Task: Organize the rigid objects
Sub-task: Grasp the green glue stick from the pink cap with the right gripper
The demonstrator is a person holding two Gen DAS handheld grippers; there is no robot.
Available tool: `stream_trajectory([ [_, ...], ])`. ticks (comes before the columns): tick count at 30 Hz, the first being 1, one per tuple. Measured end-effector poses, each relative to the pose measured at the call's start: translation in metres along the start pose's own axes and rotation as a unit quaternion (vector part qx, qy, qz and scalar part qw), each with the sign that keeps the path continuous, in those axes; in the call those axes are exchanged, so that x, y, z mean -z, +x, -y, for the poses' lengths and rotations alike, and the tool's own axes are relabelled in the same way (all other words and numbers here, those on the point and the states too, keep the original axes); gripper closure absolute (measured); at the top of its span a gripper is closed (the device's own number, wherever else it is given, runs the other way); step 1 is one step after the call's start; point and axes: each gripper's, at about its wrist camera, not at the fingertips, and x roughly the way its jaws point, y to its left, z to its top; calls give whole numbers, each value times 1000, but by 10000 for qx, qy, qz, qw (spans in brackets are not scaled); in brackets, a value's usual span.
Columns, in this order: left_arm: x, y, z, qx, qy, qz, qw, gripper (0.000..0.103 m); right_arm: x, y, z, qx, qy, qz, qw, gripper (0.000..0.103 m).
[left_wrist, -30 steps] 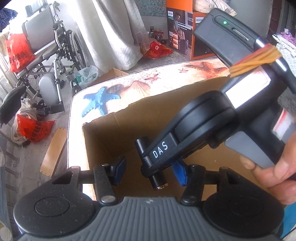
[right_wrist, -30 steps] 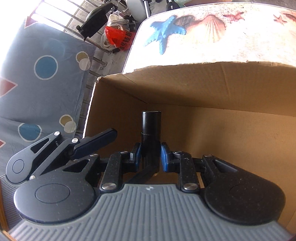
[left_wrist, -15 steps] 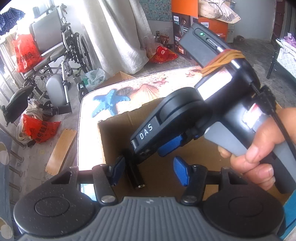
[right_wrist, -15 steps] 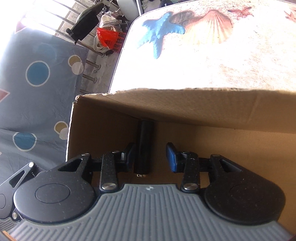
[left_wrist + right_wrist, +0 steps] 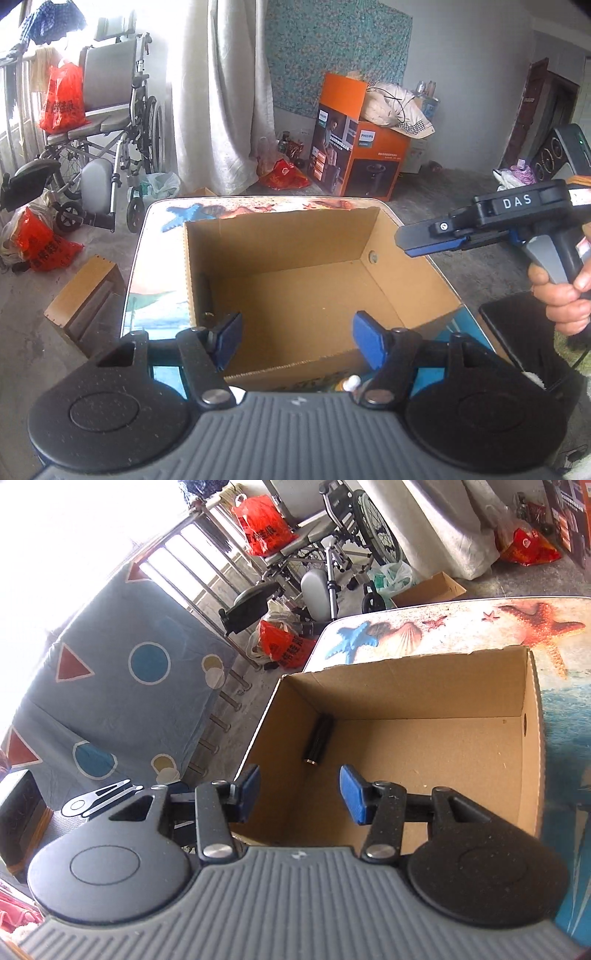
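Note:
An open cardboard box sits on the table with the sea-themed cloth. A black cylinder lies on the box floor along its left wall; it also shows in the left wrist view. My left gripper is open and empty above the box's near edge. My right gripper is open and empty above the box's near left part. In the left wrist view the right gripper is held off the box's right side.
A small white-tipped object and a dark flat item lie on the table by the box. A wheelchair, red bags, an orange carton and a wooden crate stand on the floor around the table.
My right gripper opened and let go of the black cylinder, which now lies in the box. It then pulled up and out to the right. Both cameras drew back from the box.

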Motion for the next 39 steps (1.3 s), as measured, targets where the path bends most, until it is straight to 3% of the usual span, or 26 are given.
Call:
stream_trajectory([
  [3,34,2,13,362,-54,-111,9993,34,42,-41,3,-86,-55,282,9995,56],
  [6,64,19,30,572,50,-298,9979,34,89,-55,15,-64,115,248,9996,56],
  [13,106,69,68,623,371,-949,9928,47,165,-9,37,287,207,-554,9978,67],
  [17,112,80,79,613,463,-911,9929,51,173,12,29,622,-277,-727,9950,72],
  [20,119,87,84,619,498,-1025,9916,63,170,30,24,673,-448,-863,9930,74],
  [28,119,104,82,564,503,-1207,9898,65,157,60,29,614,-534,-1207,9893,77],
  [39,120,112,88,548,620,-1325,9877,64,154,65,41,524,-300,-1410,9882,85],
])
